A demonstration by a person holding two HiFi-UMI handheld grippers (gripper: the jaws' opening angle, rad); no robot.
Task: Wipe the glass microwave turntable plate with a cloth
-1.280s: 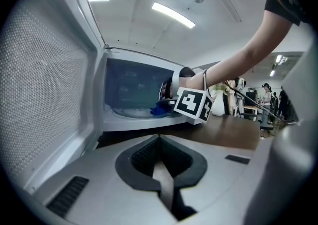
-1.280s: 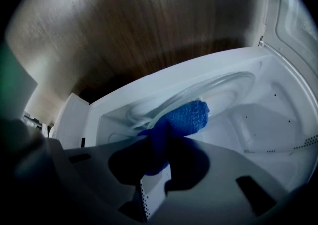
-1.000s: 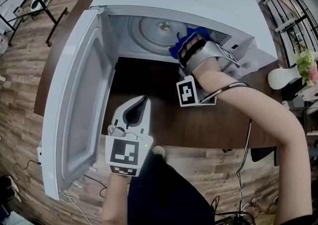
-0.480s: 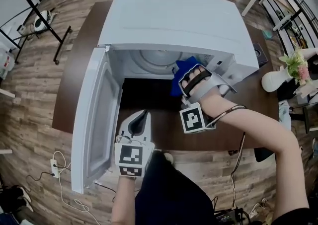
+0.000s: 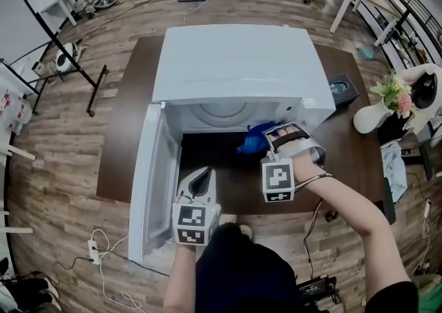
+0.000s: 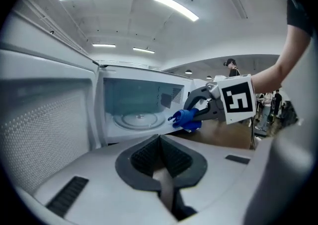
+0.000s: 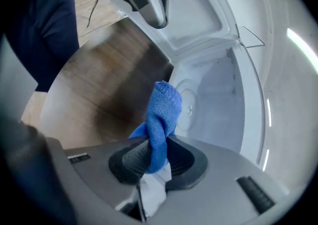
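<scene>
The glass turntable plate (image 6: pixel 135 119) lies flat on the floor of the open white microwave (image 5: pixel 238 70); it also shows as a pale disc (image 7: pixel 188 101) in the right gripper view. My right gripper (image 5: pixel 268 141) is shut on a blue cloth (image 7: pixel 162 113), which sticks out past the jaws. It hangs just outside the cavity's front right, above the brown table, and the cloth (image 6: pixel 186 119) is clear of the plate. My left gripper (image 5: pixel 201 175) is lower, in front of the opening, with its jaws shut and nothing between them.
The microwave door (image 5: pixel 153 187) stands swung open at the left, beside my left gripper. The brown table (image 5: pixel 128 132) carries the microwave and a small dark box (image 5: pixel 341 88) at the right. A white vase with flowers (image 5: pixel 387 101) stands beyond the table's right edge.
My right gripper has drawn back out of the microwave cavity with the blue cloth, toward the front right. The head view has pulled away and now looks from higher up.
</scene>
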